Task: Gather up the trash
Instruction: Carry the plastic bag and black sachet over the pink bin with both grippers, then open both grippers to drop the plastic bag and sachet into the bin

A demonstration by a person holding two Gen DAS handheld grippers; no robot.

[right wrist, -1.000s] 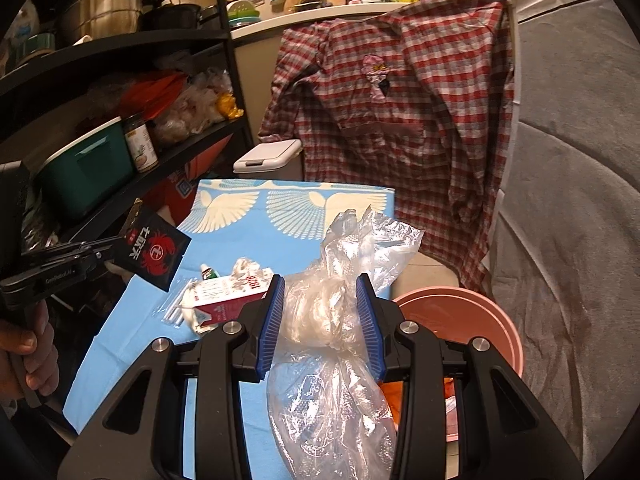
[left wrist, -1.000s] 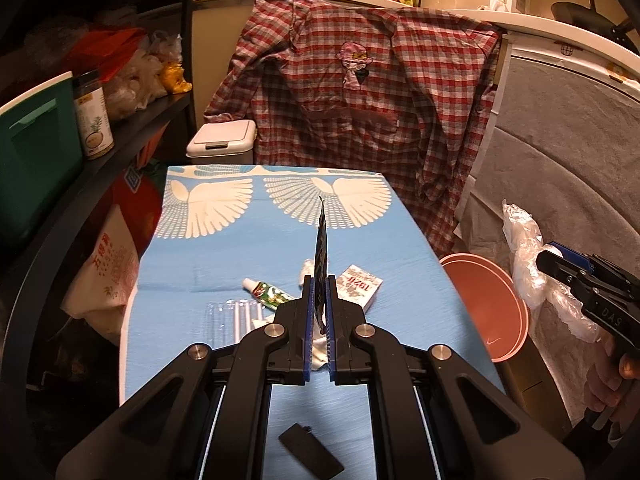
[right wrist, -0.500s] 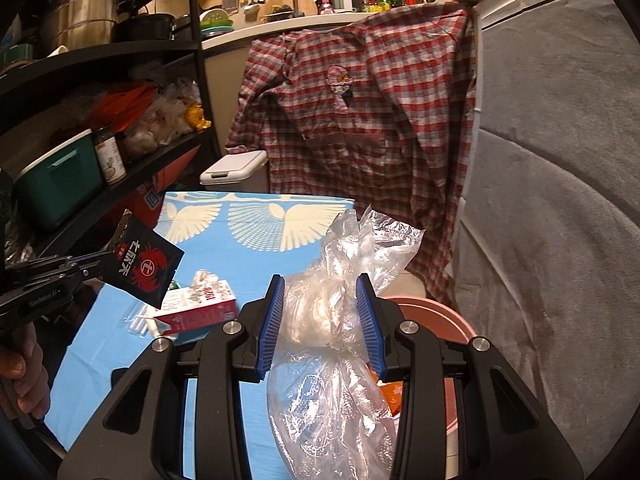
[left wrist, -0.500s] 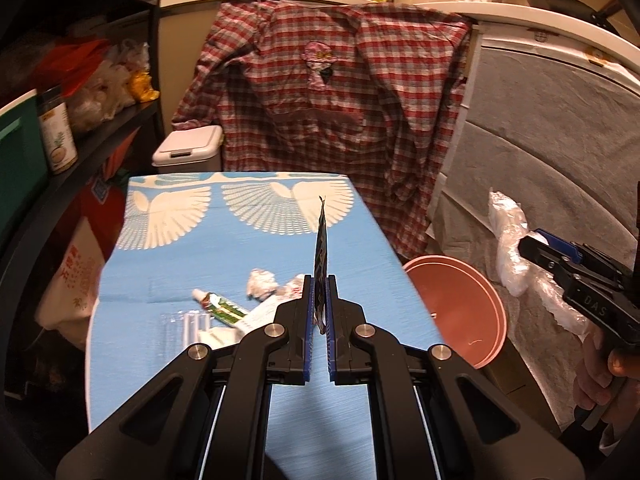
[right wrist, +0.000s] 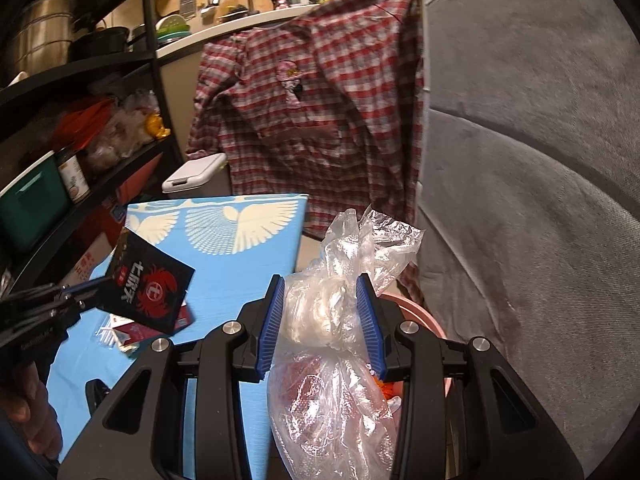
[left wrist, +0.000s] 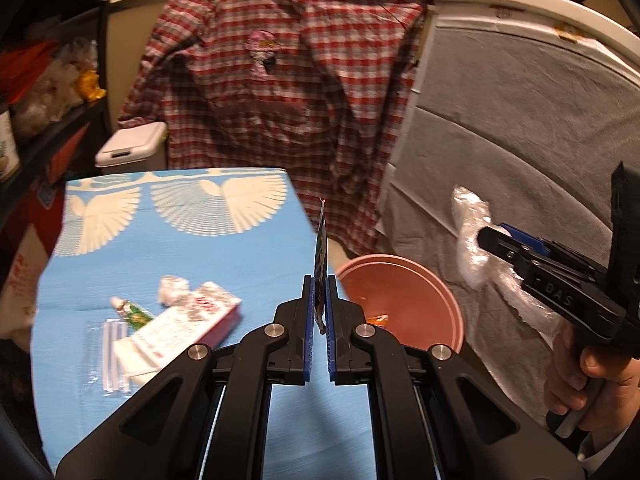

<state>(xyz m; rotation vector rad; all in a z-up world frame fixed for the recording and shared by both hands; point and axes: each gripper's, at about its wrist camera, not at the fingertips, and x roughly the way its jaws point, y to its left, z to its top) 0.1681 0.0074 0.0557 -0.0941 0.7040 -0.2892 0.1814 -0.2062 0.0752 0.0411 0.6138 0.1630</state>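
Risk: your left claw (left wrist: 319, 312) pinches the black sachet (right wrist: 149, 285) by its edge and right claw (right wrist: 320, 322) grips a slippery plastic bag (right wrist: 340, 360), so either could miss the pink basin (left wrist: 404, 300).

basin (right wrist: 434, 324) mostly hidden behind plastic bag (right wrist: 332, 380), carton (left wrist: 188, 326) motion-blurred

Ahead and right of the left gripper (left wrist: 319, 300), the pink basin (left wrist: 404, 280) stands open-topped beside the tabletop (left wrist: 248, 256), with nothing above its rim. Left of the gripper, a carton (left wrist: 192, 324), tube (left wrist: 132, 312) and crumpled wad (left wrist: 174, 289) clutter the tabletop. The hanging plaid shirt (left wrist: 280, 100) closes off the far side.
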